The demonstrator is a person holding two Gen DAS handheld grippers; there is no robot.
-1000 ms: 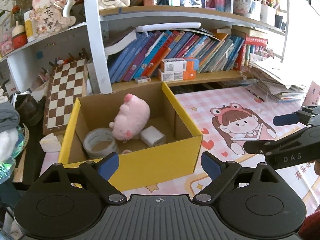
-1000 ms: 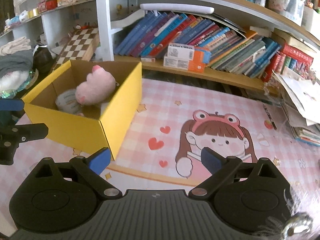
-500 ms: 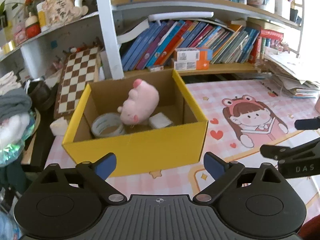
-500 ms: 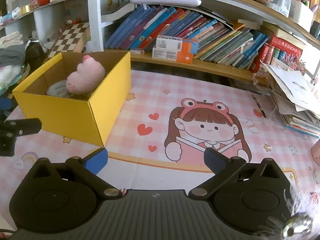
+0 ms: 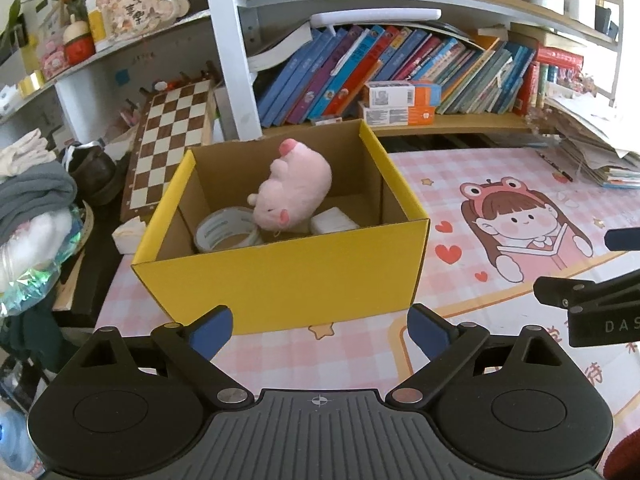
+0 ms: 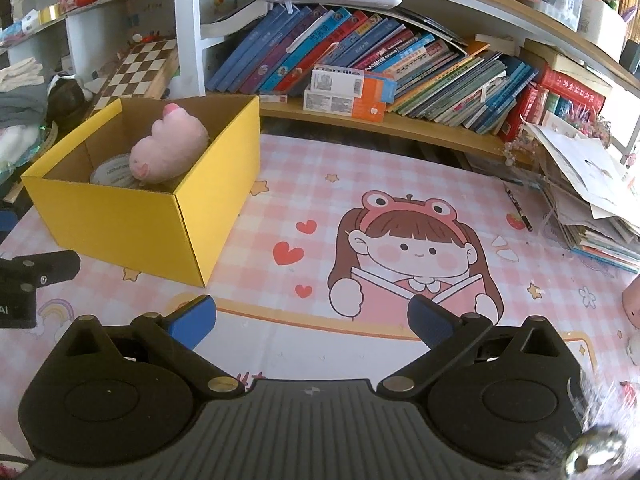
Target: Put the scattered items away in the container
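A yellow cardboard box [image 5: 280, 276] stands open on the pink checked mat. Inside lie a pink plush pig [image 5: 294, 188], a roll of tape [image 5: 224, 232] and a small white box [image 5: 334, 220]. My left gripper [image 5: 318, 330] is open and empty, just in front of the box's near wall. My right gripper [image 6: 310, 320] is open and empty over the mat, to the right of the box [image 6: 132, 216]; the pig [image 6: 168, 152] and tape [image 6: 112, 172] show there too. The right gripper's fingers [image 5: 580, 296] enter the left wrist view at the right edge.
A low bookshelf with leaning books [image 6: 360, 52] and orange-white cartons [image 6: 348, 92] runs behind the mat. A chessboard [image 5: 172, 140] leans left of the box beside clothes [image 5: 36, 196]. Stacked papers [image 6: 592, 196] and a pen [image 6: 518, 208] lie at right. A pink object [image 6: 632, 304] sits at the right edge.
Both grippers have pulled back from the box, so it looks smaller and farther off. The items in the box have not moved. Both grippers stay open.
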